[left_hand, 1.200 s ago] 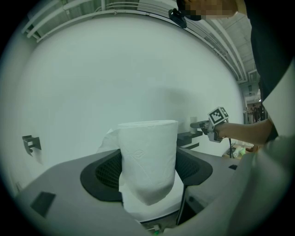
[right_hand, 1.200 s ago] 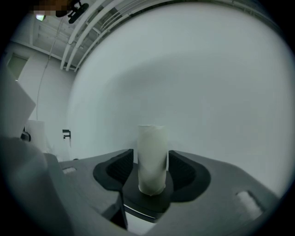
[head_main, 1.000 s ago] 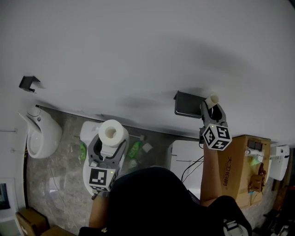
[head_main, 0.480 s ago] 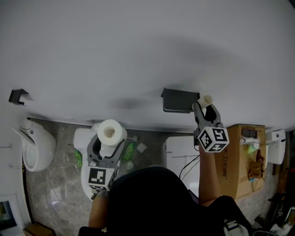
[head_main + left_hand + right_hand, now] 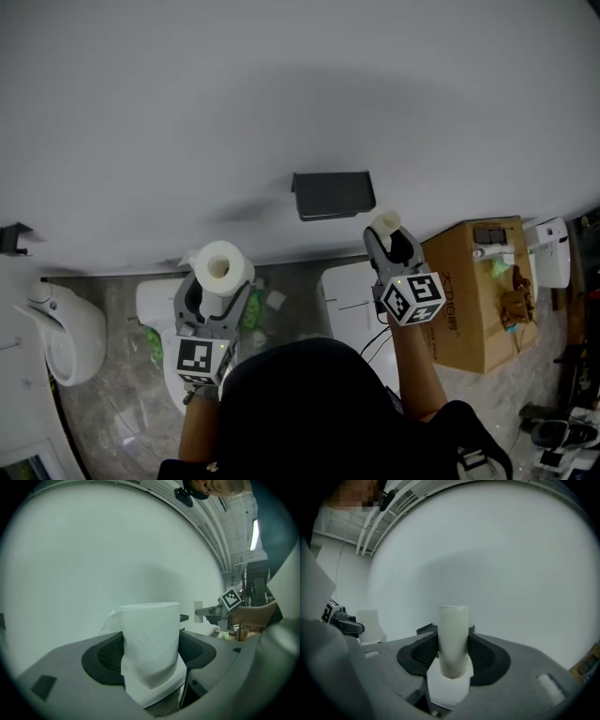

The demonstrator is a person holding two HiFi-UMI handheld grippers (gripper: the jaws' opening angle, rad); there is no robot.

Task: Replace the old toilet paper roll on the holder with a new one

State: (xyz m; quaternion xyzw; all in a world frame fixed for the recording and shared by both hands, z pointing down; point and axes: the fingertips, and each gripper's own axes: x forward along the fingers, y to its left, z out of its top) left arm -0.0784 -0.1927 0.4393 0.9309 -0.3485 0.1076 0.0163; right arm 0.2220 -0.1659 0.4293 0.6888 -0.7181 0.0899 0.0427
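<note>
In the head view, a plain white wall (image 5: 281, 84) fills the upper part. A dark grey rectangular wall-mounted holder (image 5: 333, 194) is fixed to it. Below lies a grey veined stone floor (image 5: 112, 394), with a white ceramic urinal (image 5: 66, 328) at its left edge and a brown cardboard box (image 5: 469, 300) at its right. The left tongs (image 5: 217, 292) grip a full white toilet paper roll (image 5: 220, 267) upright above the floor. The right tongs (image 5: 392, 246) clamp a pale bare cardboard tube (image 5: 384, 223), which is near the holder's lower right corner and apart from it.

In the left gripper view, both jaws press the roll's sides. A loose sheet hangs down its front, and the white wall is behind.

In the right gripper view, the jaws are closed on the upright tube. The holder's dark edges show behind the tube against the wall.
</note>
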